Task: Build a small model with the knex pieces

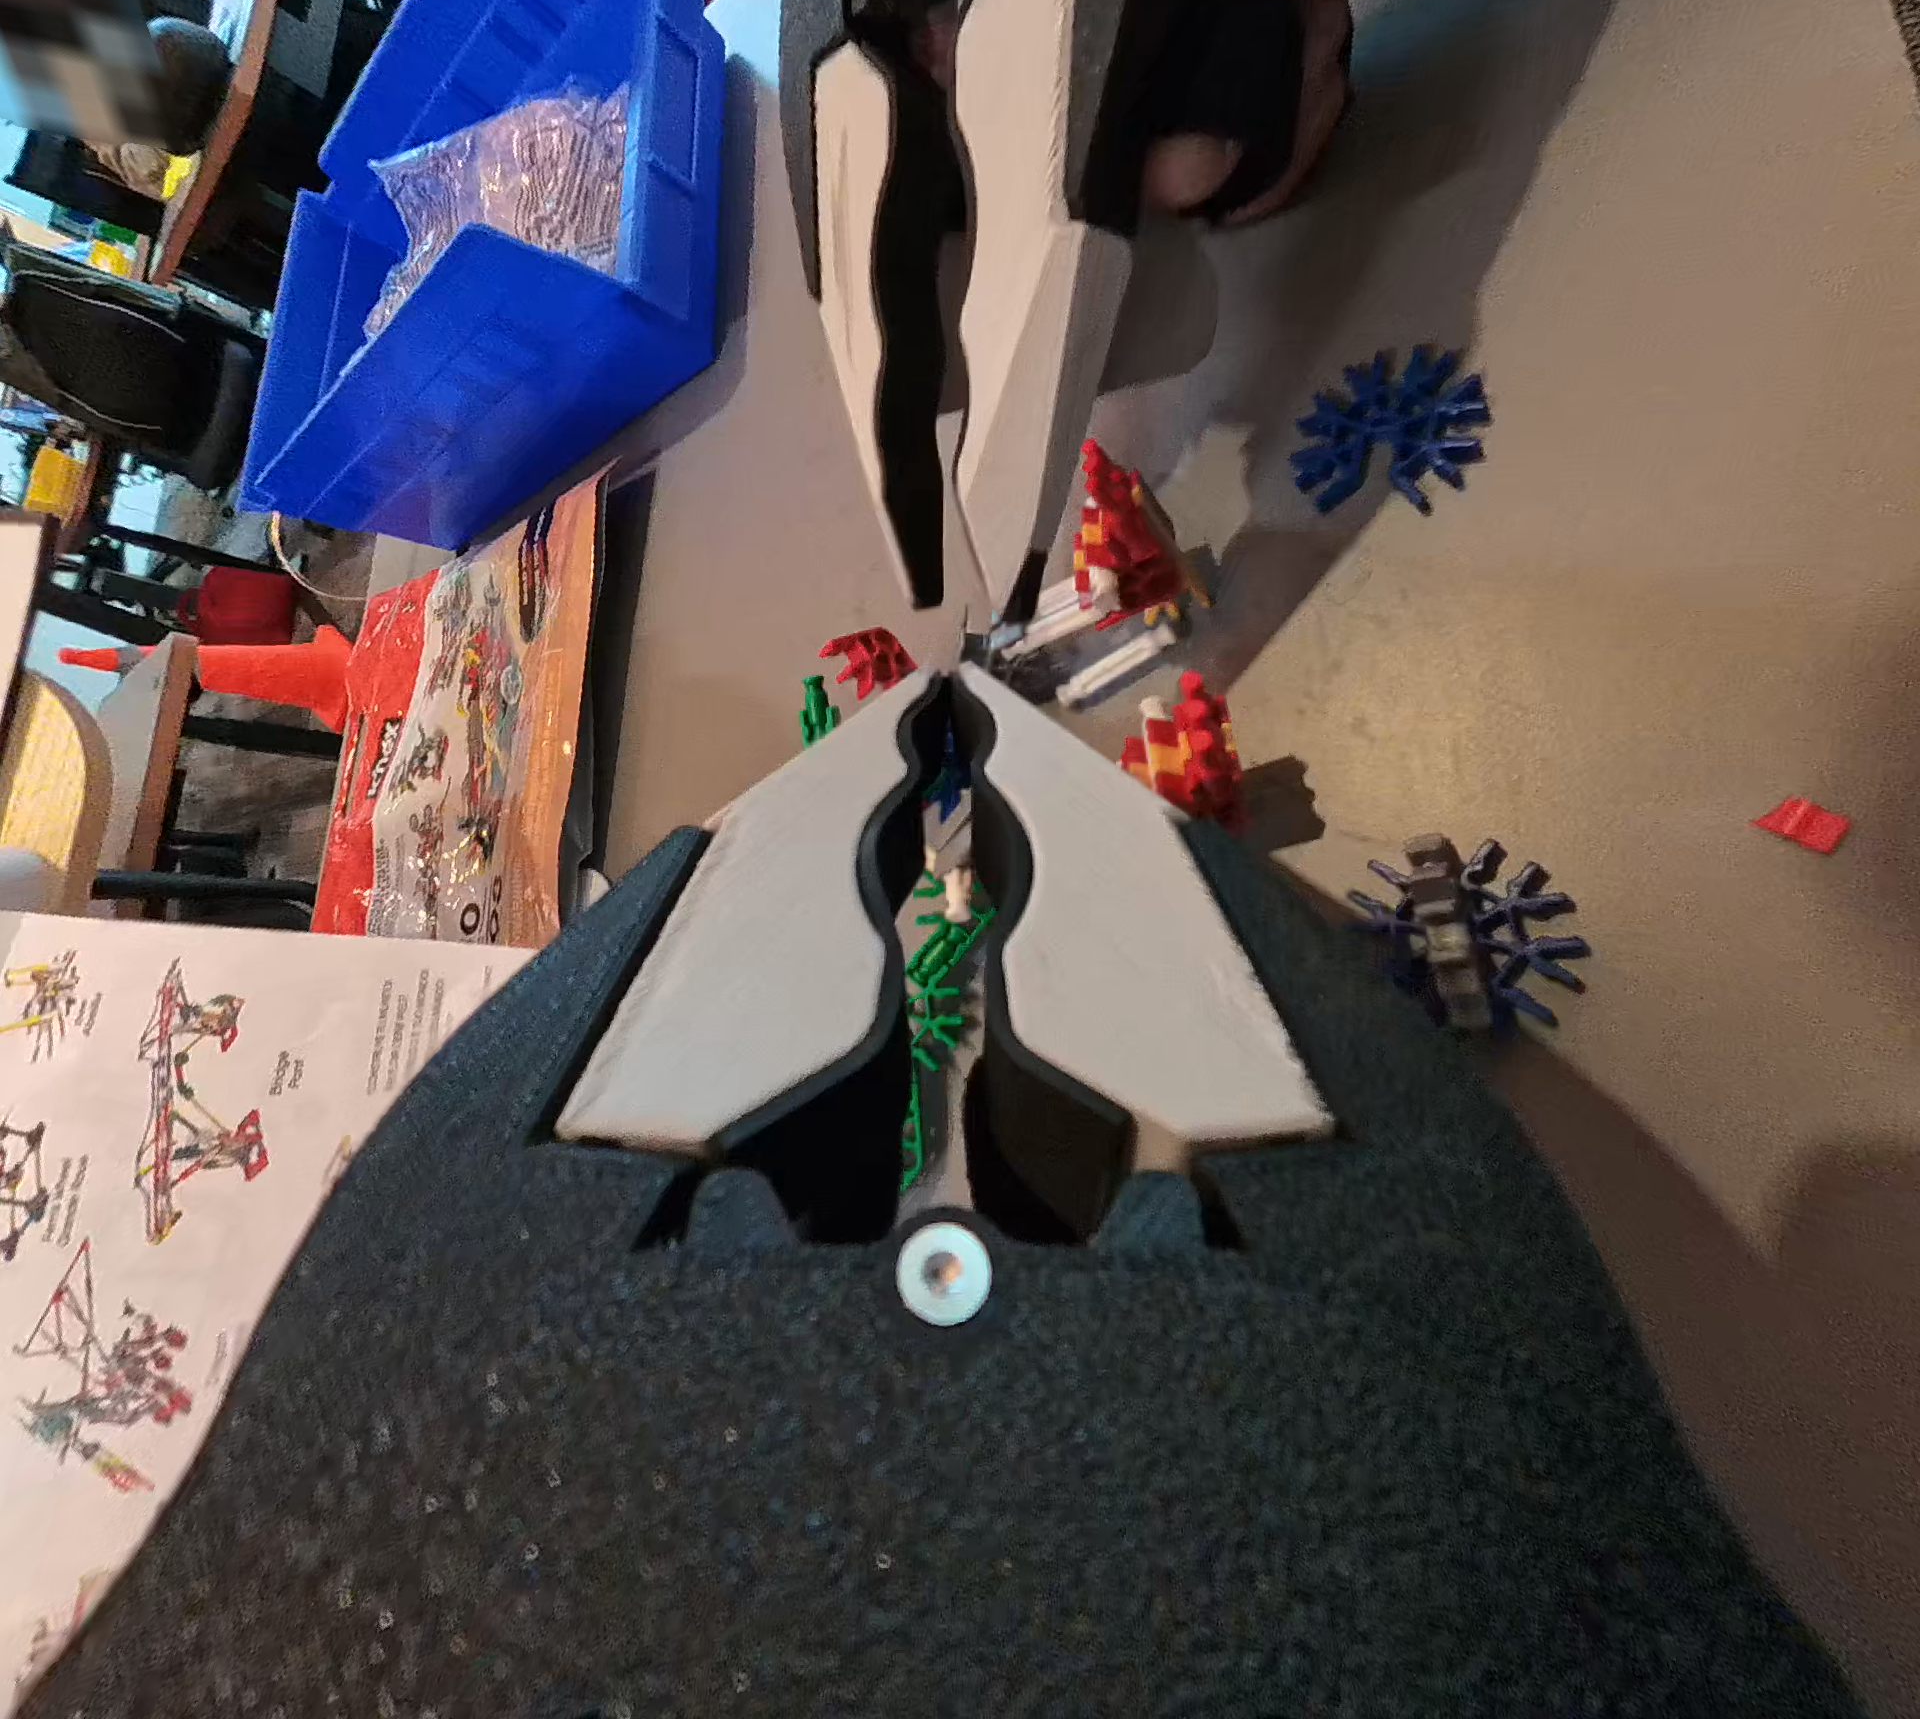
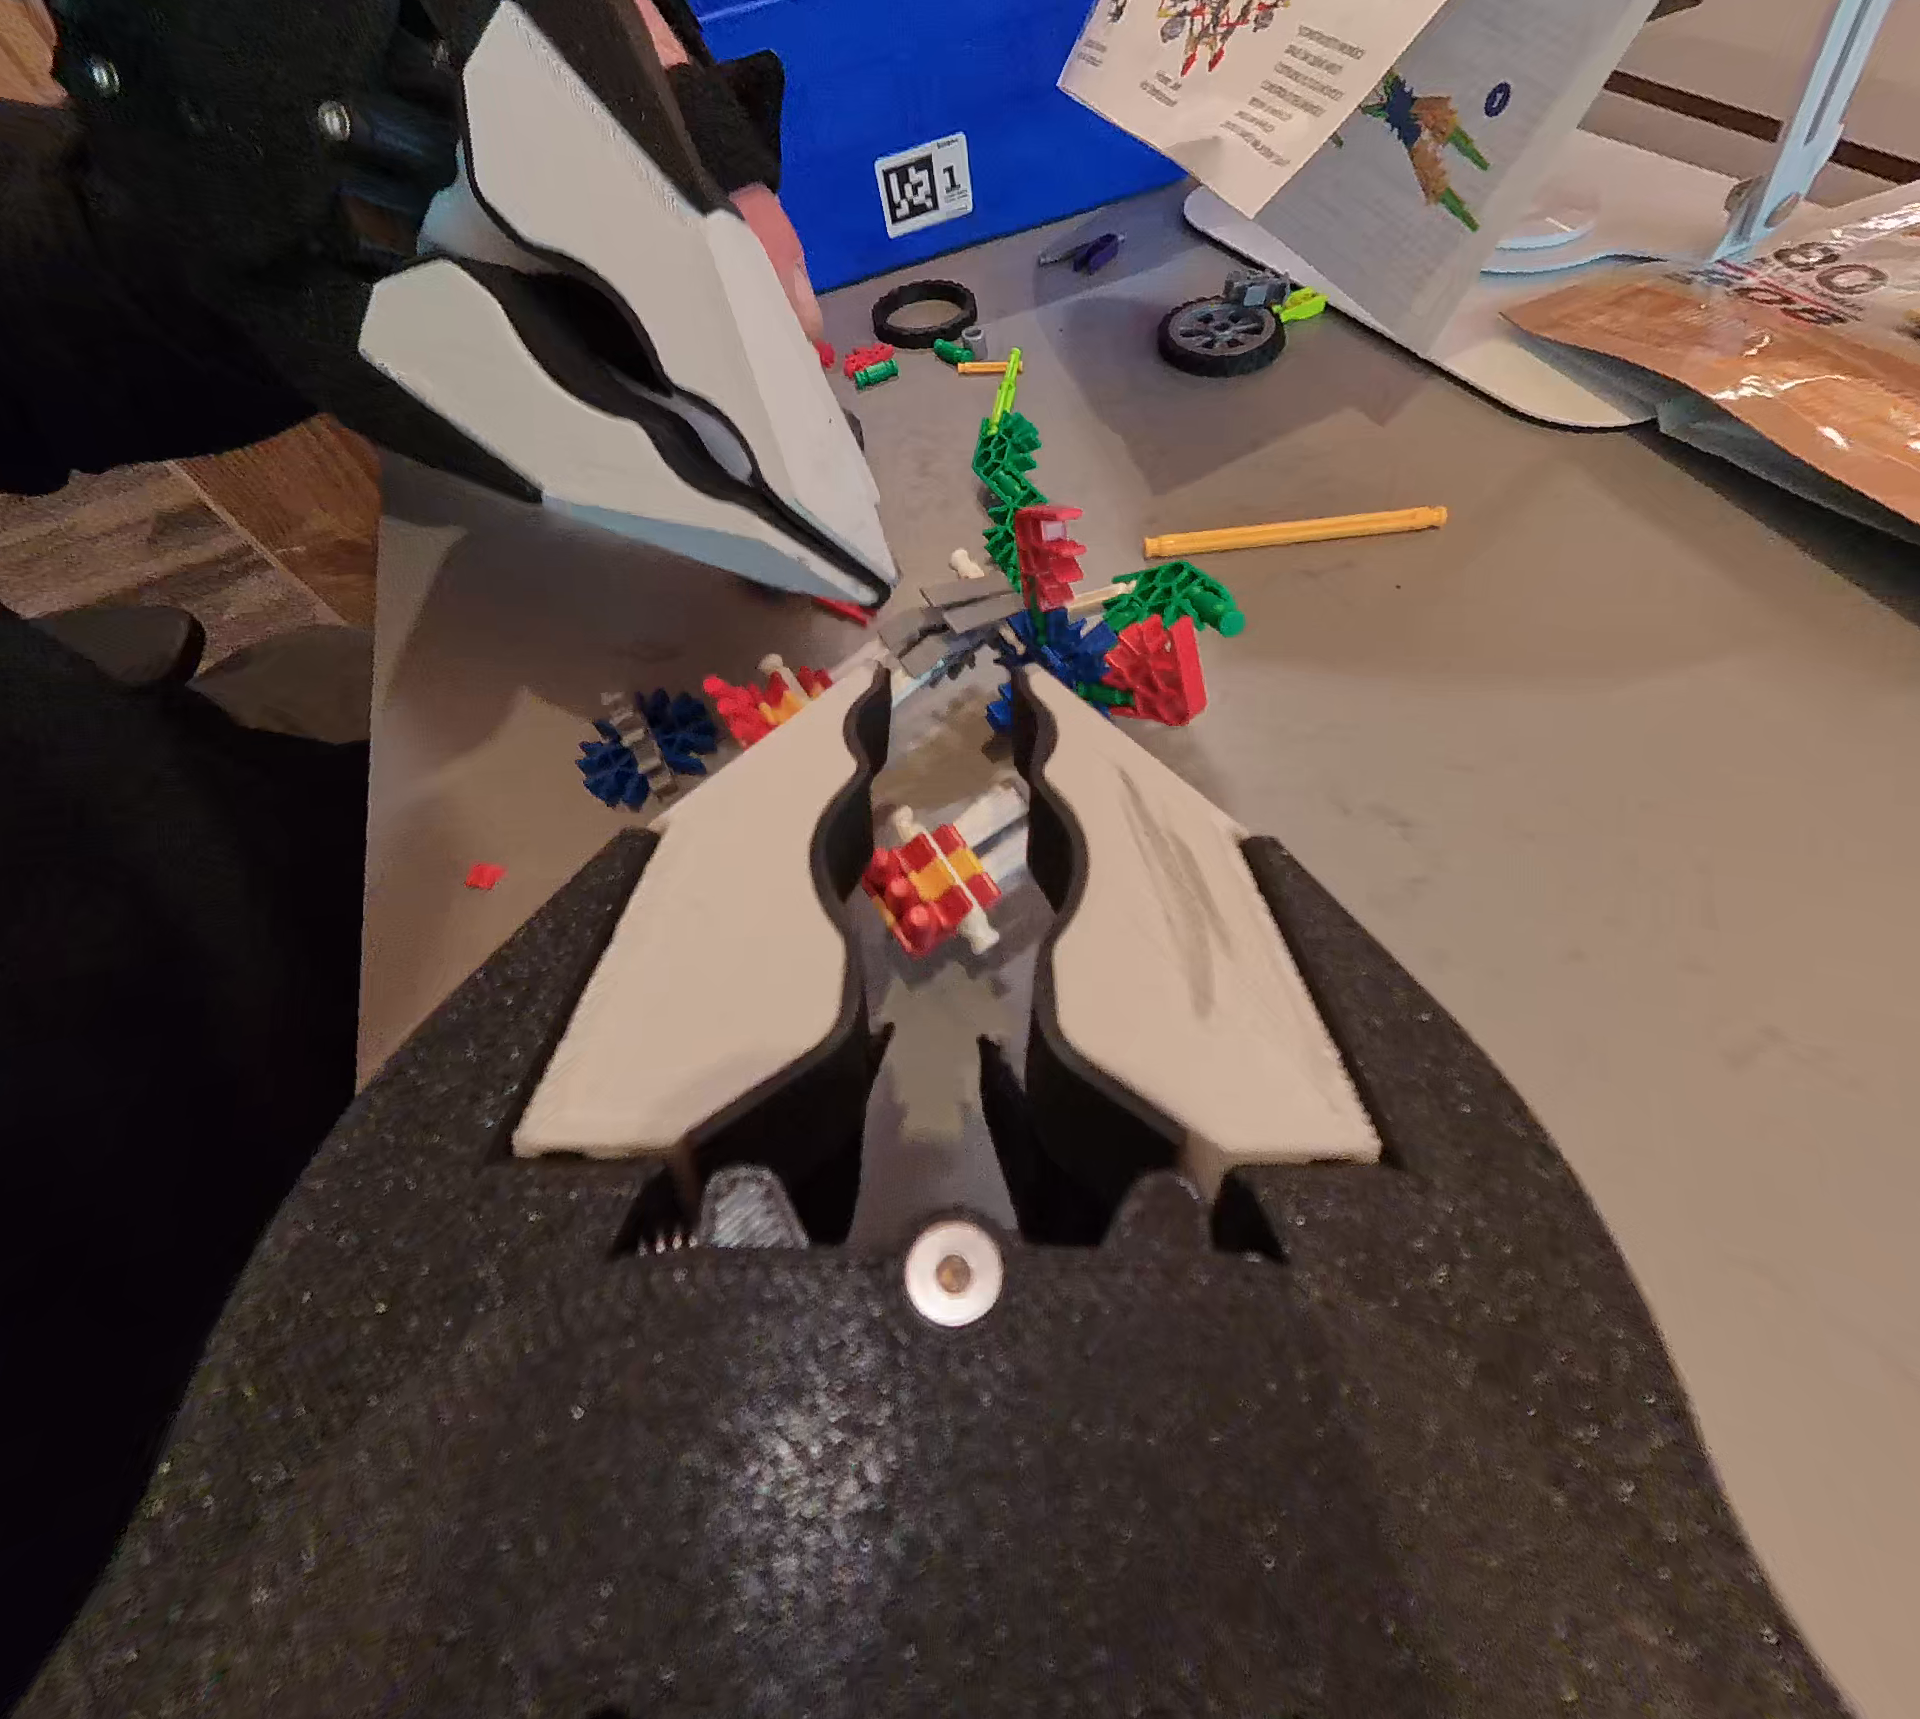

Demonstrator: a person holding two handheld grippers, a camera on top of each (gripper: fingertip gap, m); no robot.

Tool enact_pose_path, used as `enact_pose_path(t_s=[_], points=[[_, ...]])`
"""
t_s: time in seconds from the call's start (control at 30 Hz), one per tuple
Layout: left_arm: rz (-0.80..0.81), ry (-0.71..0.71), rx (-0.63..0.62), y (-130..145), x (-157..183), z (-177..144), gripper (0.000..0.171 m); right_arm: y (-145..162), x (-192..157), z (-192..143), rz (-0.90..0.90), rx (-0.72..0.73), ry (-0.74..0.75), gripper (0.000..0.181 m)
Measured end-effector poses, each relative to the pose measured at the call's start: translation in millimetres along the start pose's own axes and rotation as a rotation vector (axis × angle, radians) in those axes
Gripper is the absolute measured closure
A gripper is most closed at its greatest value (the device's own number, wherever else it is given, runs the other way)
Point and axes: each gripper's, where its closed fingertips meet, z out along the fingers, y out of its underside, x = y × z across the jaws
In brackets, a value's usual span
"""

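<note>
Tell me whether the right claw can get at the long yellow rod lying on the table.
Probably yes. The yellow rod lies alone on bare table, ahead and to the right of the right claw. The left claw sits off to the other side, and nothing covers the rod.

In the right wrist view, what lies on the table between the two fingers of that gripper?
In the right wrist view, a small red and yellow block piece with white rods lies on the grey table between the right gripper fingers, untouched.

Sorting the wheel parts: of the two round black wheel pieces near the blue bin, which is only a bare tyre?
The black ring nearest the blue bin: its middle is empty. The other wheel, beside the instruction sheet, has a grey spoked hub.
</note>
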Motion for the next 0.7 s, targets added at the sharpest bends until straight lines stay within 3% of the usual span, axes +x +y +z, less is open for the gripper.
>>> enact_pose_path(t_s=[0.17, 0.3, 0.43, 0.7], points=[[-0.062, -0.001, -0.03, 14.4, -5.7, 1.0, 0.171, 8.9, -8.7, -10.1, -0.121, -0.077, 0.006, 0.159], [-0.141, -0.047, -0.023, 21.2, -19.9, 2.4, 0.163, 22.5, -19.6, -11.7, -0.223, -0.19, 0.013, 0.159], [-0.231, -0.053, -0.02, 31.3, -29.7, 6.8, 0.152, 24.0, -42.4, -10.4, -0.237, -0.205, -0.048, 0.16], [-0.389, 0.056, -0.004, 38.4, -25.0, 23.3, 0.152, 58.2, -5.7, 3.0, -0.271, -0.396, 0.128, 0.161]])
